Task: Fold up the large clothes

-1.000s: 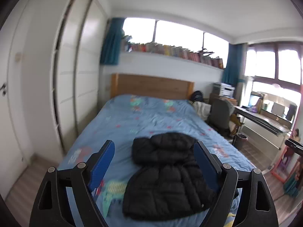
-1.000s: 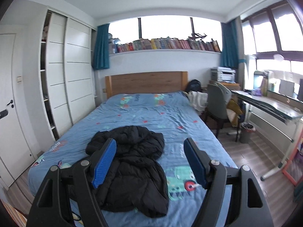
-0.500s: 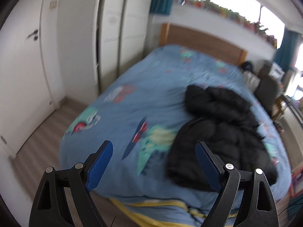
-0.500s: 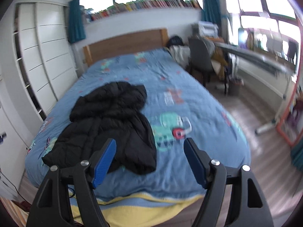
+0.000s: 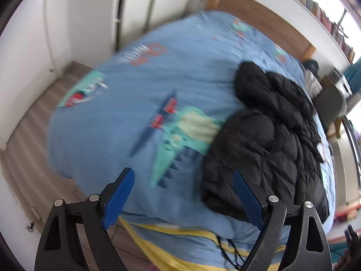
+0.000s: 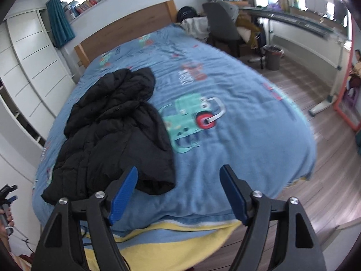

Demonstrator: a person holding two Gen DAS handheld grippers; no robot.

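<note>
A black puffer jacket (image 5: 266, 140) lies crumpled on the blue cartoon-print bed cover (image 5: 135, 90), its hood toward the headboard. In the right wrist view the jacket (image 6: 117, 124) covers the left half of the cover (image 6: 237, 135), with its hem close to the foot edge. My left gripper (image 5: 182, 174) hangs open above the foot of the bed, the jacket's hem just beyond its right finger. My right gripper (image 6: 179, 169) points down at the foot edge, its left finger over the hem. Its jaws are opening with nothing between them.
White wardrobe doors (image 6: 33, 63) line the bed's left side. On the right stand a grey chair (image 6: 221, 22), a long desk (image 6: 300, 20) and a bin (image 6: 273, 57). A yellow sheet (image 6: 180, 237) and a dark cable (image 5: 227, 248) hang at the foot. A wooden headboard (image 6: 126, 31) closes the far end.
Both grippers have sunk and tipped downward toward the foot of the bed, so the jacket looms larger and closer. The right jaws stand slightly wider.
</note>
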